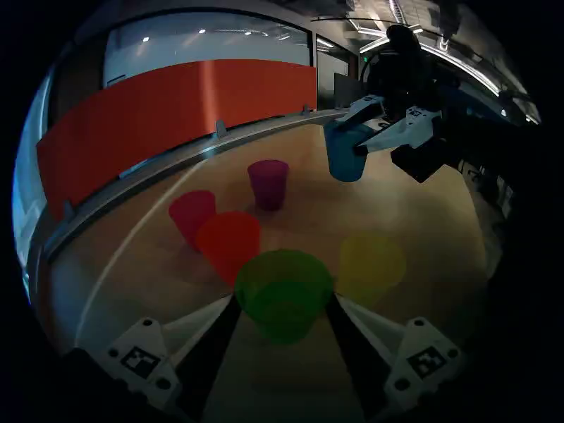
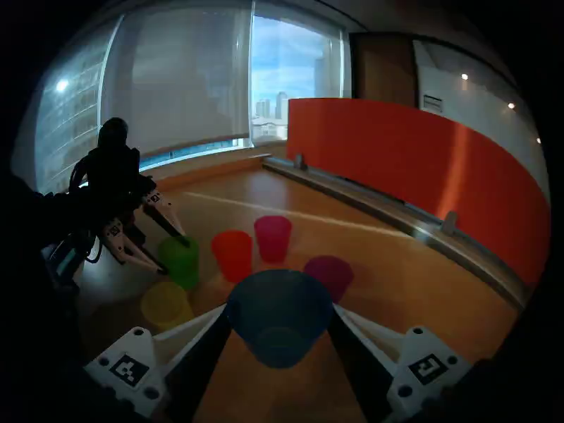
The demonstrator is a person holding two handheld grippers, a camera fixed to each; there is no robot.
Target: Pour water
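Two cups gripped, pouring yet to start
Left hand-held gripper (image 1: 282,302) pinches the green cup (image 1: 284,282) at the desk (image 1: 437,225); red cup (image 1: 229,243) and yellow cup (image 1: 370,264) stand idle; right hand-held gripper (image 1: 347,138) pinches the blue cup (image 1: 345,162), raised, upright, well apart, nothing tipped yet.

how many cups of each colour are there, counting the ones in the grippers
green cup: 1
blue cup: 1
yellow cup: 1
red cup: 1
pink cup: 1
purple cup: 1
total: 6 cups
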